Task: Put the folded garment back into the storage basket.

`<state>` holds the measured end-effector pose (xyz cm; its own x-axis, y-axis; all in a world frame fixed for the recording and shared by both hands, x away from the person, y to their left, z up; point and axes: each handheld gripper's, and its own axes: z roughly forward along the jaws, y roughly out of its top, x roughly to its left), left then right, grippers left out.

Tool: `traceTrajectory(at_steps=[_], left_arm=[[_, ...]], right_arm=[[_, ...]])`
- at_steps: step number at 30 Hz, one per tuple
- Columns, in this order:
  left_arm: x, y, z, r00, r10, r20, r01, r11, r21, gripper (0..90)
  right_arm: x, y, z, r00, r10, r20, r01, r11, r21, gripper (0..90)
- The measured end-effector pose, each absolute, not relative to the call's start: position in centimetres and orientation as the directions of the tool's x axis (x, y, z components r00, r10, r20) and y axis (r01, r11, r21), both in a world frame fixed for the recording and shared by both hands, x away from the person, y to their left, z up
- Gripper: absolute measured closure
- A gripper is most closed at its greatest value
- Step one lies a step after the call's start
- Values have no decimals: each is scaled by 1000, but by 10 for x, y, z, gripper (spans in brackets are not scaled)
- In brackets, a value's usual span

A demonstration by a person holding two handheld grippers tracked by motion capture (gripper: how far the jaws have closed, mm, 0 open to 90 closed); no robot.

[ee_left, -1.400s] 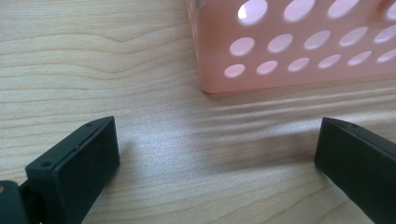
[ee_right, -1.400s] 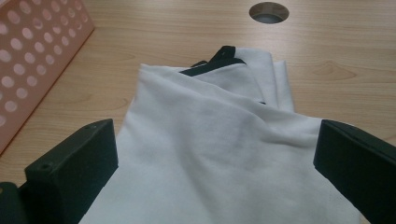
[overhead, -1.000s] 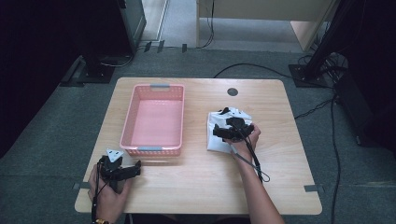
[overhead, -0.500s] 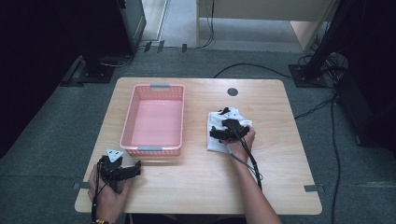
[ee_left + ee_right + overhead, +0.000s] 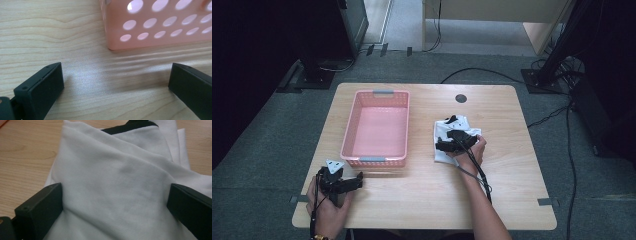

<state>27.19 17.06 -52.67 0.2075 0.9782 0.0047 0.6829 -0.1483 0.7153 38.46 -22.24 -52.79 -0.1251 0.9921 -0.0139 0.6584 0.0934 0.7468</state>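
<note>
Right gripper view puts the right gripper (image 5: 115,205) low over a folded white cloth (image 5: 120,177), its two blocky black jaws spread wide with the soft, finely ribbed fabric lying between them, not pinched. The cloth is layered in loose diagonal folds, with a black trim strip peeking out at the top centre of the frame, and pale wood grain shows at the upper left.

Left gripper view has the left gripper (image 5: 115,85) just as wide apart, with nothing but smooth, light wooden table (image 5: 50,37) between the jaws. Beyond them, at the upper right, sits the rounded corner of a pink plastic basket (image 5: 160,25), its wall pierced by rows of oval holes.

From the high view, the left gripper (image 5: 339,182) rests at the lower left, near the basket (image 5: 377,127), a rectangular tub. The cloth (image 5: 447,132) lies right of centre under the right gripper (image 5: 452,145), well apart from the basket.
</note>
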Motion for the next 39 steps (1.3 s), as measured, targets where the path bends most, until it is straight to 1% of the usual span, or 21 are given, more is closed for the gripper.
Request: traceTrajectory(at_steps=[5,6,7,8,9,11,12,13,14,15,16,17,19,22,29,33,35,39], left_arm=[[272,171,-527,207,978,4,683,-148,716,0],[272,171,-527,207,978,4,683,-147,716,0],[272,171,-527,207,978,4,682,-148,716,0],[272,171,-527,207,978,4,683,-148,716,0],[272,171,-527,207,978,4,683,-148,716,0],[272,171,-527,207,978,4,683,-148,716,0],[272,171,-527,208,978,5,683,-149,715,0],[272,171,-527,208,978,5,683,-149,715,0],[272,171,-527,208,978,5,683,-149,715,0],[272,171,-527,208,978,5,683,-149,715,0],[272,171,-527,208,978,5,683,-149,715,0],[272,171,-527,208,978,5,683,-149,715,0],[272,171,-527,208,978,5,683,-149,715,0],[272,171,-527,207,978,4,683,-148,716,0],[272,171,-527,207,978,5,683,-148,716,0],[272,171,-527,208,978,5,683,-150,715,0],[272,171,-527,208,978,5,682,-148,716,0],[272,171,-527,208,978,5,683,-148,716,0]], right_arm=[[384,-223,-528,-132,991,-15,655,99,749,29],[384,-223,-528,-142,990,-16,651,105,752,51],[384,-223,-528,-142,990,-16,651,105,752,51],[383,-224,-527,-149,989,-16,645,110,756,90],[383,-224,-527,-149,989,-16,645,110,756,90],[381,-225,-527,-150,988,-21,634,113,765,165],[379,-226,-527,-144,989,-27,621,112,776,260],[378,-227,-527,-136,990,-28,618,107,779,302],[378,-227,-527,-136,990,-28,618,107,779,302],[377,-228,-526,-117,992,-37,610,101,786,396],[376,-229,-526,-112,993,-42,606,101,789,446],[376,-229,-526,-112,993,-42,606,101,789,446],[376,-230,-526,-93,994,-55,600,100,794,546],[376,-232,-526,-81,995,-53,595,91,799,650],[379,-237,-521,-90,996,-20,602,71,796,697],[379,-236,-517,-90,996,-12,600,64,797,700],[377,-231,-510,-105,994,-23,591,81,802,700],[376,-226,-498,-122,993,-2,579,73,812,700]])
